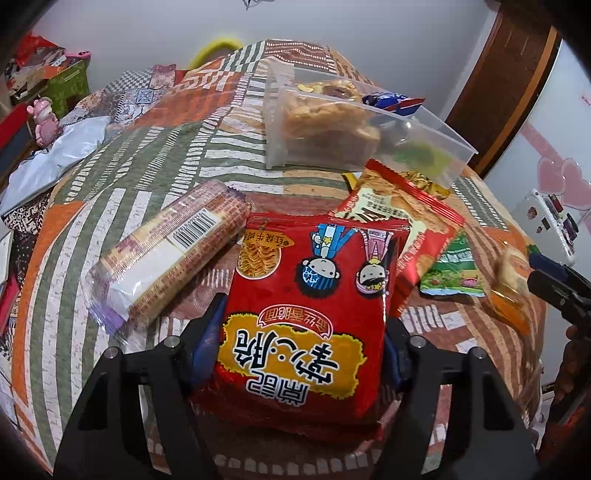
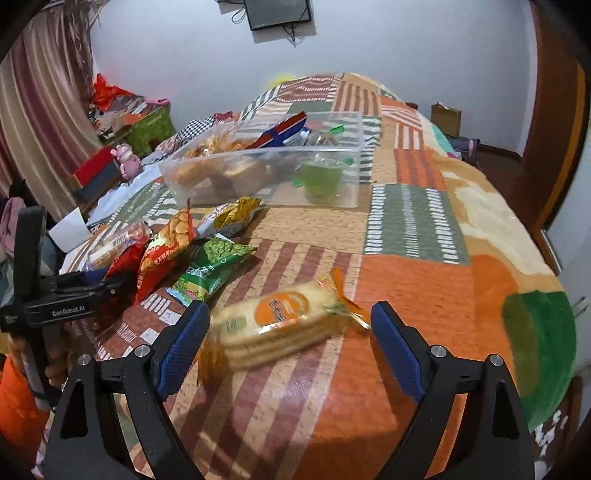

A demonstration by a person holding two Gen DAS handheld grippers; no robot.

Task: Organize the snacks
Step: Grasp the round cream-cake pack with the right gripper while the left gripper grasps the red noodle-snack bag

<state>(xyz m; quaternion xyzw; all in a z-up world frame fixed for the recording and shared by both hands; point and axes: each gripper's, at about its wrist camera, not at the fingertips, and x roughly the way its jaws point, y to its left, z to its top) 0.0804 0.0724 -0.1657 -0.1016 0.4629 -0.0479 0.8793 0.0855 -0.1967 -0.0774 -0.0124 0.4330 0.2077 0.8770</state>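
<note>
Red noodle packet (image 1: 306, 295), patchwork bedspread (image 2: 406, 295), white wall (image 2: 369, 44)

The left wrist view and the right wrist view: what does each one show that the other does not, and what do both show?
Only the left wrist view shows the front of the red noodle bag, with the left gripper closed on its sides.

Only the right wrist view shows the open right gripper straddling the orange cracker pack without touching it, and a dark screen on the wall.

Both show the clear plastic bin of snacks, the green pea bag, the long biscuit roll and the patchwork blanket.
</note>
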